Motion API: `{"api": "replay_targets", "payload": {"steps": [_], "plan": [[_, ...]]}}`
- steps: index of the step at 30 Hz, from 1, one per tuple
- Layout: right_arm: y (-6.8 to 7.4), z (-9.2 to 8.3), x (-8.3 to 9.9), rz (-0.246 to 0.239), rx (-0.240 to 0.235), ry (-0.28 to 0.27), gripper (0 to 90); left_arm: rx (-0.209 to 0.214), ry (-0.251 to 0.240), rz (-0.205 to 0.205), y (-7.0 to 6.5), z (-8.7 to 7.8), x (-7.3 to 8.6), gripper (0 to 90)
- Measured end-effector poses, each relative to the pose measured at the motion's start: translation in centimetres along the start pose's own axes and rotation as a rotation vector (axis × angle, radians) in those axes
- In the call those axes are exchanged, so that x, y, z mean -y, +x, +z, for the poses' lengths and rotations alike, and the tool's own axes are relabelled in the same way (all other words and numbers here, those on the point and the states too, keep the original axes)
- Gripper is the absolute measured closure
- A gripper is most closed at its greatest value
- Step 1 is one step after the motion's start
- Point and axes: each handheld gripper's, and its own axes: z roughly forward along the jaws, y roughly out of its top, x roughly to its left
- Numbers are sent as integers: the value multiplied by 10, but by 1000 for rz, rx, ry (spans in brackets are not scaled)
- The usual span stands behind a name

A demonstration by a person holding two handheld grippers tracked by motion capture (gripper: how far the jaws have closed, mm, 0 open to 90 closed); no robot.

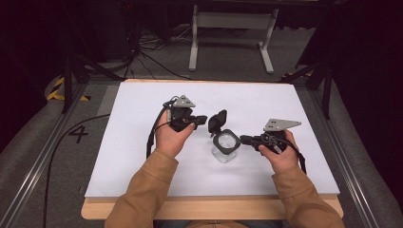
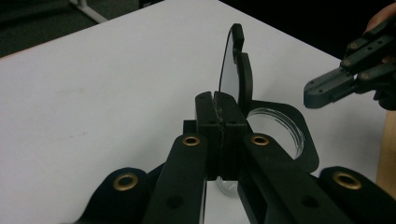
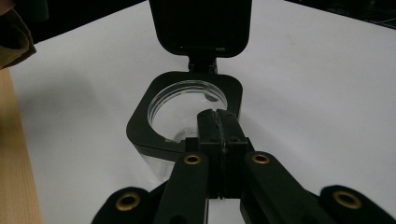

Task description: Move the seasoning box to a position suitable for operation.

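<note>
A clear square jar with a black rim stands mid-table, its hinged black lid swung up and open. My left gripper sits just left of the lid, jaws pressed together with nothing between them. In the left gripper view its tips reach up to the lid, seen edge-on, with the jar's mouth behind. My right gripper comes in from the right, shut and empty. Its tips hang over the near edge of the jar's mouth, facing the raised lid.
The jar stands on a white sheet covering a wooden table. A white metal frame and cables lie on the floor beyond. The far gripper shows at the right of the left gripper view.
</note>
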Motion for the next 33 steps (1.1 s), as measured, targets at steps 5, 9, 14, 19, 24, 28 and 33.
{"api": "replay_targets", "payload": {"steps": [5,9,14,19,24,28,33], "plan": [[1,6,1,-8,5,-5,900,-6,-20,-10,4,3,-1,900],[3,10,2,-19,8,-2,900,7,-18,-2,3,8,-1,900],[6,11,1,-44,25,5,900,13,-36,26,-2,9,-4,900],[7,12,2,-35,28,-7,900,7,-29,36,-6,9,-5,900],[9,13,2,-39,34,-14,900,6,-6,50,-12,10,-6,900],[11,13,2,-42,46,-13,900,35,-3,64,-18,12,-7,900],[11,13,2,-42,47,-14,900,70,35,101,-29,17,-8,900]]}}
